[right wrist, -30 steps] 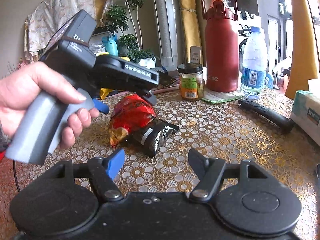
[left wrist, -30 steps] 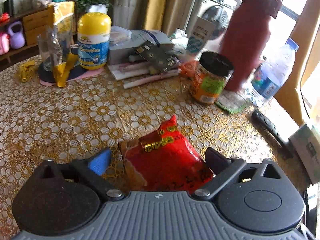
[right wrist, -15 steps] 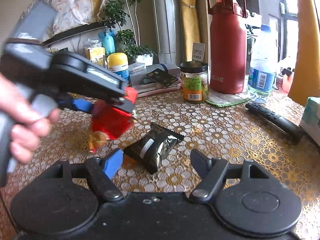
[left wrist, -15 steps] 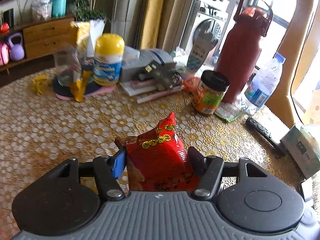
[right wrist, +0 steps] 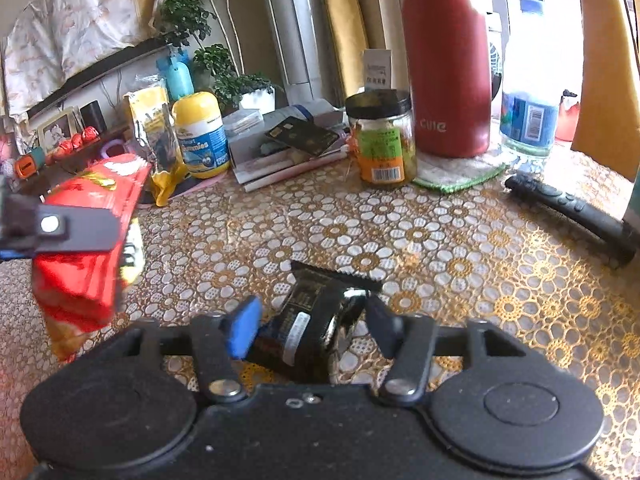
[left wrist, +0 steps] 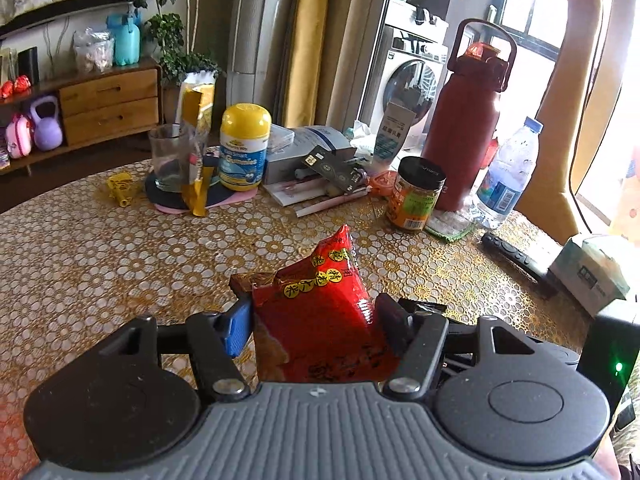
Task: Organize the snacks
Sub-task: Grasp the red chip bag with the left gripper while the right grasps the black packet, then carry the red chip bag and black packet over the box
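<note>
**Snack sort: two packets, one per gripper**

Where the red flask point(right wrist: 446, 60) serves as landmark, items on the gold-patterned tablecloth point(left wrist: 100, 248) run as follows.

Red snack packet point(left wrist: 320, 312), one: yellow discs with Chinese characters, not legible. Held clear of the cloth, well in front of the flask, by the left gripper point(left wrist: 312, 320), whose blue and black pads press its two sides at a middling spread.

Black snack packet point(right wrist: 316, 320), one: white label, print too small to read. Lies on the cloth in front of the flask, between the fingers of the right gripper point(right wrist: 312, 326), whose jaws are closing; whether the pads touch it yet cannot be told.

Flask, one: lettering reads "cille" or similar.

Jar point(right wrist: 382, 140), one: black lid, orange-green label with barcode, just left of the flask.

Water bottle point(left wrist: 508, 176), one: blue label, barcode, just right of it.

Yellow-capped bottle point(left wrist: 242, 148), one: "Gummies", further left.

Remote control point(right wrist: 572, 212), one: black, right of the flask, nearer the cameras.
</note>
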